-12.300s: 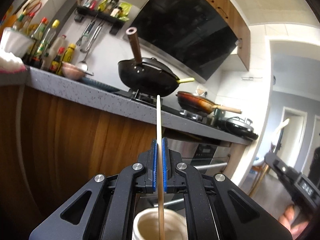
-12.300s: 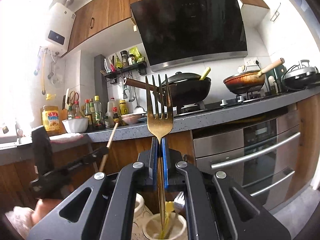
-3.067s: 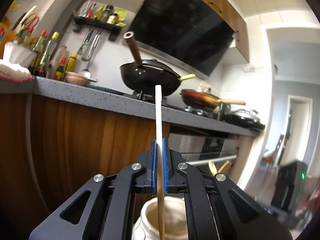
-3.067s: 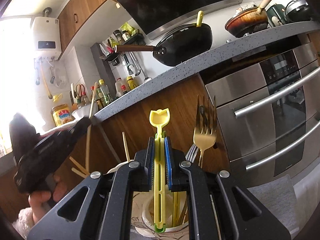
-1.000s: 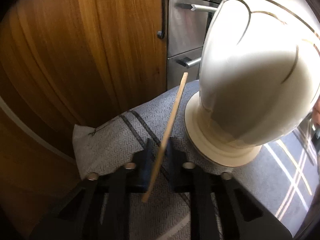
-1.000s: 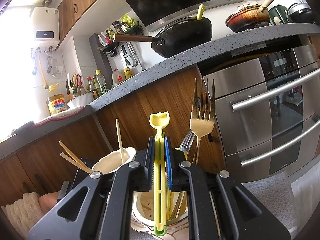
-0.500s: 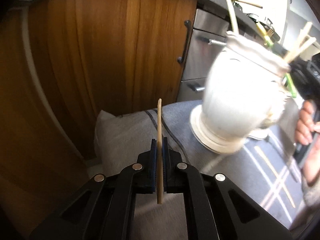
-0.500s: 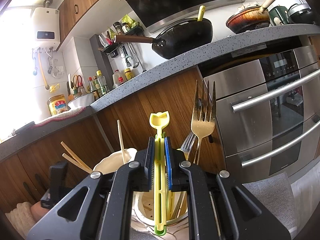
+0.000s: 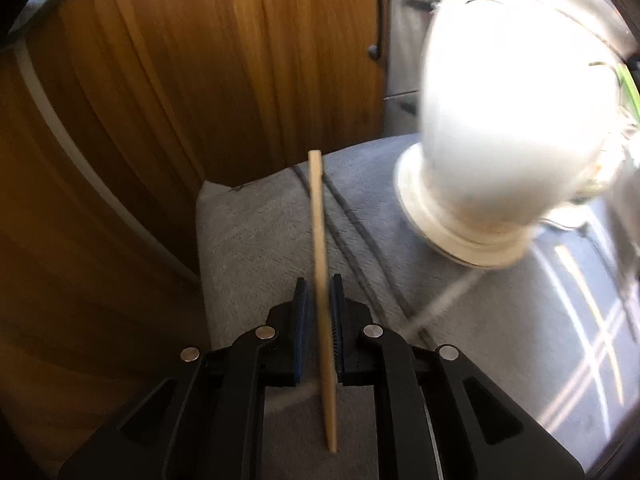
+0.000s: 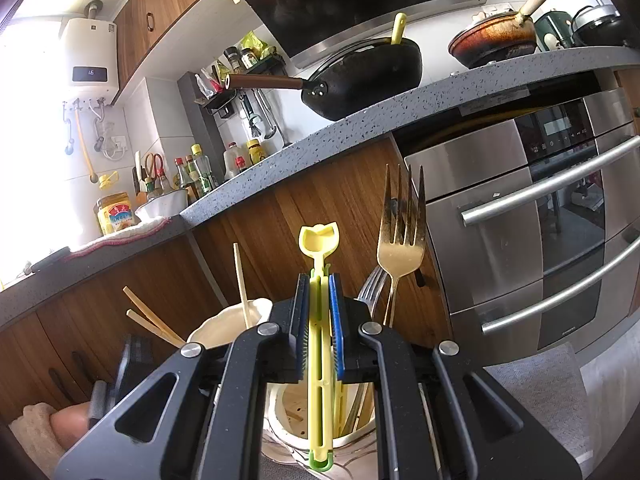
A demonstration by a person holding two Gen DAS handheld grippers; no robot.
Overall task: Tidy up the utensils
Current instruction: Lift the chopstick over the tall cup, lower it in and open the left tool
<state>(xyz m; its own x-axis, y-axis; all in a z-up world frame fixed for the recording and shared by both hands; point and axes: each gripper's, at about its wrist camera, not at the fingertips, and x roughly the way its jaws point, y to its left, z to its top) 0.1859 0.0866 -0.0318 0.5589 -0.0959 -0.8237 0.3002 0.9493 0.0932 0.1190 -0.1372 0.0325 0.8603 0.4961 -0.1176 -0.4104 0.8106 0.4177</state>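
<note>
- Kitchen floor level: grey woven cloth (image 9: 256, 240) with dark stripes spread before a wooden cabinet door (image 9: 208, 72).
- On that cloth, right of centre, a white ceramic vase (image 9: 516, 120), blurred and glaring in sunlight.
- Left gripper (image 9: 319, 292) angled down over the cloth, jaws opening; a wooden chopstick (image 9: 320, 264) between the blue pads, leaning near the right pad with a visible gap on the left; firm contact hard to judge through the blur.
- Seen from the right wrist: grey speckled counter (image 10: 360, 112) overhead, black wok (image 10: 360, 76) and a brown pan (image 10: 496, 36) on it, steel oven (image 10: 520, 240) to the right.
- Right gripper (image 10: 319, 296) clamped on a yellow plastic utensil (image 10: 319, 340), held upright, its green foot low over a cream holder (image 10: 360, 440).
- Inside that holder: a gold fork (image 10: 400, 240) tines up, a silver fork (image 10: 372, 284) beside it.
- Left of it, the vase's rim (image 10: 224, 320) with three chopsticks (image 10: 242, 284) sticking out.
- Bottom left: part of a hand (image 10: 68, 420) and a towelling sleeve (image 10: 32, 428).
</note>
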